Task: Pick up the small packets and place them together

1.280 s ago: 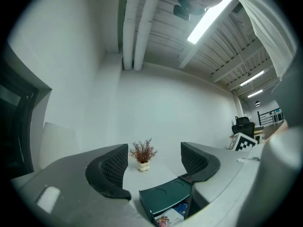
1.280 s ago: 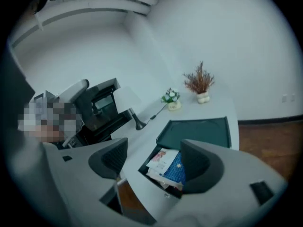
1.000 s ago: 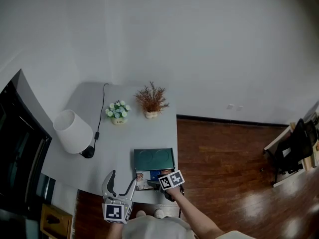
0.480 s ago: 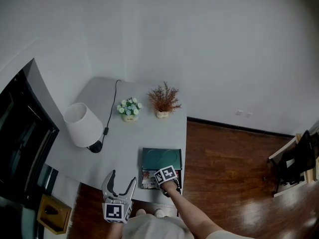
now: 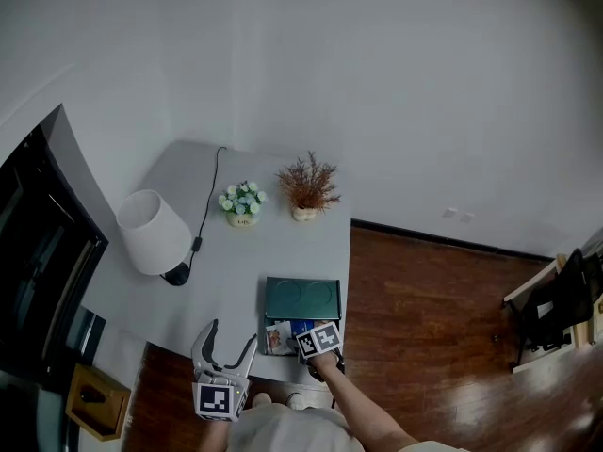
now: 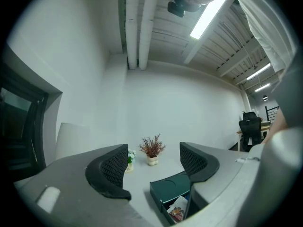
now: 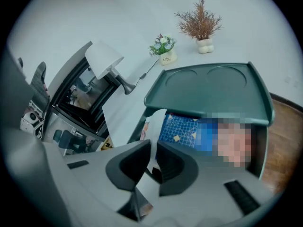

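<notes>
The grey bench (image 5: 236, 262) carries everything, with a white lamp (image 5: 146, 234) at its left end and a green box (image 5: 301, 298) at the near edge. The box is open at the front, and that is where the packets (image 5: 283, 335) lie, loosely piled under its tray-like top. The left gripper (image 6: 154, 167) hangs level off the near edge, its jaws spread wide with only air between them. The right gripper (image 7: 154, 164) tilts down into the box mouth. Its jaws have just been closing and now stand almost pressed together, pinching what looks like the thin edge of a pale packet (image 7: 146, 190) that passes between the pads. A blue packet (image 7: 182, 129) lies flat just beyond it, deeper in the box. These packets look light, thin and floppy, likely with slick film, so a flat one gives the jaws nothing to bite. A free edge or corner is the place to take hold, clamped fully. A held packet will probably droop and may drag its neighbours as it is lifted clear.
</notes>
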`<state>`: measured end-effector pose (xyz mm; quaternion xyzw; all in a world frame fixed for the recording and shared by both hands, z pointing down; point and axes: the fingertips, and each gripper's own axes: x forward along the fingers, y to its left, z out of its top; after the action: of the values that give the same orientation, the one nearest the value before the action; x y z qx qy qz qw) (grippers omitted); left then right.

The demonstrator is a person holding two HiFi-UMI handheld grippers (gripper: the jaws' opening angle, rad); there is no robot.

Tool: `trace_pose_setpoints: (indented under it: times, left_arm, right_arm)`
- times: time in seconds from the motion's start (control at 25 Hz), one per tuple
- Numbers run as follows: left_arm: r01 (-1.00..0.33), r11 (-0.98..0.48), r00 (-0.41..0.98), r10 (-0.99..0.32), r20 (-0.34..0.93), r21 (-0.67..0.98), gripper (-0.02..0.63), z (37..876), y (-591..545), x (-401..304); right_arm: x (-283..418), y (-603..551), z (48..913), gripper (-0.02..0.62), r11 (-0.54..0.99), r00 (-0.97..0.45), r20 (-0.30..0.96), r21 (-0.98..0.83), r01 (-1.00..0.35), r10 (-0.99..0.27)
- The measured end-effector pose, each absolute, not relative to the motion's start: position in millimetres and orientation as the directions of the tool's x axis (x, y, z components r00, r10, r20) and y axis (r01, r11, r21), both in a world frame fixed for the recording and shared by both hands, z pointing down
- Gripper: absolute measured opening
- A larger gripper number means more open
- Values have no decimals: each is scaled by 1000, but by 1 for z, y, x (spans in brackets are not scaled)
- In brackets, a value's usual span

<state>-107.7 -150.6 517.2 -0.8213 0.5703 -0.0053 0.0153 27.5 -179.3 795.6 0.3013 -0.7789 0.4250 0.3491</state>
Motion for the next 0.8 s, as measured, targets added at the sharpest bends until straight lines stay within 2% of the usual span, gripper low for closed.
trace_pose_setpoints:
  times: [0.08,0.28,0.56,0.8]
  left_arm:
    - [-933,-359,359,-933,-8,-25,327,518,-151,-103]
    - [-927,-374,374,-927,-5,-14,327,521,-153,-97]
    - [-924,-381,381,-924,-2,-6,327,522,-156,-98]
    - [-921,-389,389,-921,-5,-9,327,516,-158,-96]
  right_arm:
    - [31,-171,786,28,455,-600,778,-473,-754,-186]
    - [44,-157,757,28,427,-667,704,-539,-726,-244]
    - [46,-175,688,28,378,-796,482,-705,-600,-366]
    - [37,-234,686,28,389,-777,494,-677,-625,-390]
